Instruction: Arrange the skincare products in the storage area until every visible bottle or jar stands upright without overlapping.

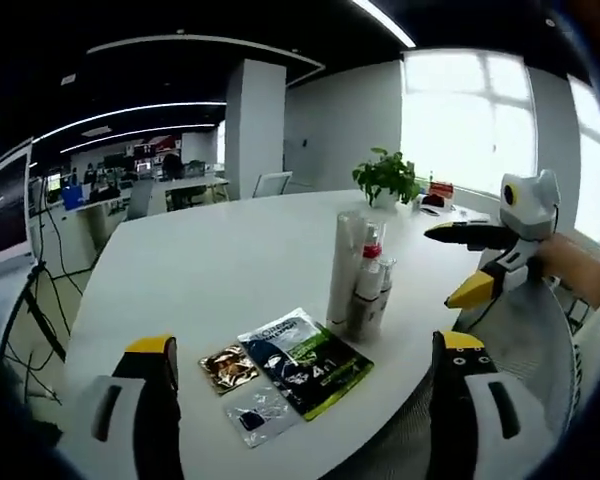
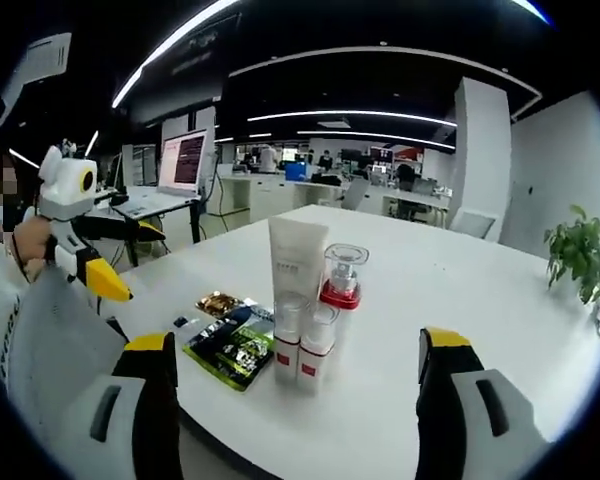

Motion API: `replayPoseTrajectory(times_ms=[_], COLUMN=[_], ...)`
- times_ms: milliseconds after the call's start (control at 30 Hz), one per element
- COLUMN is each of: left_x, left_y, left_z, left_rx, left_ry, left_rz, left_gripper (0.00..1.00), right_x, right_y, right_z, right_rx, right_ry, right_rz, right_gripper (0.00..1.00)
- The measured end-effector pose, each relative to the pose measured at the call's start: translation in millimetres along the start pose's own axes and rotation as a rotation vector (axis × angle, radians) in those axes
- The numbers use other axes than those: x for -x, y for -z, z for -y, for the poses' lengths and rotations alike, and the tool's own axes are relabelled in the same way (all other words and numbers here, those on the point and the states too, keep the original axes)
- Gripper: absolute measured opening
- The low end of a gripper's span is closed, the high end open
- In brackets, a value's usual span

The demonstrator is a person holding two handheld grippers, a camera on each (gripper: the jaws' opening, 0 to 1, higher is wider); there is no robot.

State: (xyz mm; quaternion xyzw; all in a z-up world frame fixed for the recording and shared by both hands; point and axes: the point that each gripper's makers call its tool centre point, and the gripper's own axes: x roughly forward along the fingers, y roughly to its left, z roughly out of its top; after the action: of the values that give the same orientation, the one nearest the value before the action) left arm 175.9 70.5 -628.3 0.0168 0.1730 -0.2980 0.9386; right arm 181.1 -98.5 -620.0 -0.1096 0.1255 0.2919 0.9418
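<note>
White table (image 2: pixel 460 290) — one tube (image 2: pixel 297 262), three bottles (image 2: pixel 315 345), three sachets (image 2: pixel 232 350).

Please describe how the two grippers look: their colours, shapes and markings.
Left gripper and right gripper match: black jaws with yellow tips on white bodies with dark slots. Seen from the other side, each carries a white box and tapered black-and-yellow jaws.
</note>
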Motion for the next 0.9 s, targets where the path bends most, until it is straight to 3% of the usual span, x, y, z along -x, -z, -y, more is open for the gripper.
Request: replayPoseTrajectory(times_ms=[33,67,100,167,267,400,900], left_x=[-0.2,1.1,1.5,1.6,2.4,-0.4,-3.6], left_y=[-1.5,-6.3,-9.5,-14.0,-10.7,-6.5,0.0], left_z=[1.8,-7.6,-10.5,-13.8,-21.0,-18.4,-26.8], left_rx=[-0.012,-0.084,-0.101,-0.07,-0.054,-0.106,-0.127], left_ry=[-0.003,-0.059,-0.08,-0.099,-0.132,-0.14,-0.17], left_rz=[0.001,0.012,0.027,0.058,0.045,0.02,-0.013], left_gripper=[0.99,0.99,0.99,0.99,0.99,0.99,0.99], right_x=[-0.6,-1.3,-1.6,-2.7,-7.8,-13.9,-14.0], right_y=[-3.6,-4.1,-2.7,-0.8,3.7,17.8,17.1], right_z=[-0.2,-0.6,-1.1,-0.4,4.3,1.2,4.5], right_rx=[0.018,0.019,0.025,0.017,-0.064,-0.068,-0.07], right_ry=[0.005,0.016,0.012,0.011,0.005,-0.01,0.015], right_rz=[0.019,0.028,0.021,0.013,0.025,-0.039,-0.019], right_gripper=[1.0,1.0,1.0,1.0,1.0,1.0,1.0])
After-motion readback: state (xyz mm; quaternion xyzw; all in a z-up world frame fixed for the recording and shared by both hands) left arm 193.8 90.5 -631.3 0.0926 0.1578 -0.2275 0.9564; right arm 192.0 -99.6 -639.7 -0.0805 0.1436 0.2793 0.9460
